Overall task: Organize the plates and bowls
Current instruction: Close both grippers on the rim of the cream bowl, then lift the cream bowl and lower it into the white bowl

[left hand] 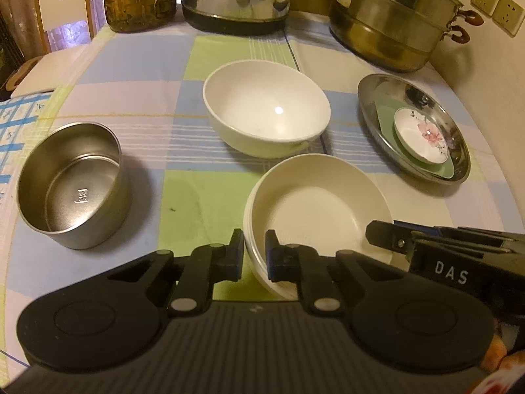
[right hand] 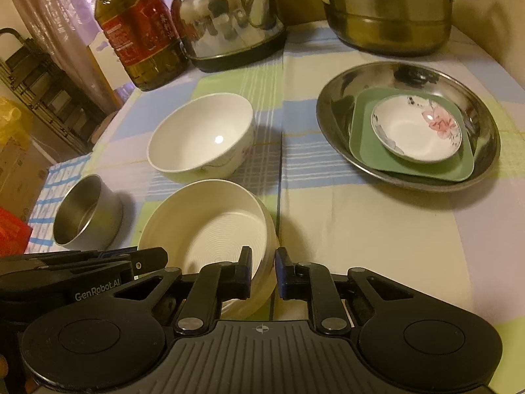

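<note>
A cream ribbed bowl stands on the checked tablecloth close in front of me. My left gripper is shut on its left rim, one finger inside and one outside. My right gripper is shut on the opposite rim in the same way. Behind it sits a white bowl, upright and empty. To the right, a steel plate holds a green square plate with a flowered saucer on top.
A round steel tin stands at the left. Along the back are an oil bottle, a steel kettle and a stacked steamer pot. The table edge drops off at the left.
</note>
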Motion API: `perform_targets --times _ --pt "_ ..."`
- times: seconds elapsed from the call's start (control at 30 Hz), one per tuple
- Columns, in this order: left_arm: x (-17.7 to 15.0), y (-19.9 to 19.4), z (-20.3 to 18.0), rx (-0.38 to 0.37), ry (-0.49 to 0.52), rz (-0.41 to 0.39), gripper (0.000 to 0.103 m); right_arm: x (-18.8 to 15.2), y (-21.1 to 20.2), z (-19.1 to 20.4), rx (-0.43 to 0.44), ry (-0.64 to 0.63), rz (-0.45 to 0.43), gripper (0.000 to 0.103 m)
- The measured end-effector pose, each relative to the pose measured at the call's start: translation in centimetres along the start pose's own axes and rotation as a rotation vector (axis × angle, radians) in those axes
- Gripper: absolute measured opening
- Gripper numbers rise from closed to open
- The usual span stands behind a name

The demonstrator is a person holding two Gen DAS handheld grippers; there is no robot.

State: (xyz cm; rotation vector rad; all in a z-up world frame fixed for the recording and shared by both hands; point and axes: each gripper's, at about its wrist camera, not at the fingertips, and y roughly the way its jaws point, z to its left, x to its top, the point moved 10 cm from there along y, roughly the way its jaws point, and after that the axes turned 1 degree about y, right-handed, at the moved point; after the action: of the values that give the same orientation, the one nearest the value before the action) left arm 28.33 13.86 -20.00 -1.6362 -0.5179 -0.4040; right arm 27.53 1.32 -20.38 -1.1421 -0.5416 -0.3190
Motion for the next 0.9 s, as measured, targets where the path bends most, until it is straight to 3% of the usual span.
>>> perform_targets --times 0.47,0.9 --pt "2.3 -4.2 0.8 -0.013 -0.027 -0.079 0.012 2.1 -2.9 2.3 0.049 -0.03 -0.021 0.017" --pt "9.5 -4.3 1.5 -0.004 -0.031 -0.174 0.012 9.2 -2.5 3.4 0.071 -0.043 -0.099 0.017"
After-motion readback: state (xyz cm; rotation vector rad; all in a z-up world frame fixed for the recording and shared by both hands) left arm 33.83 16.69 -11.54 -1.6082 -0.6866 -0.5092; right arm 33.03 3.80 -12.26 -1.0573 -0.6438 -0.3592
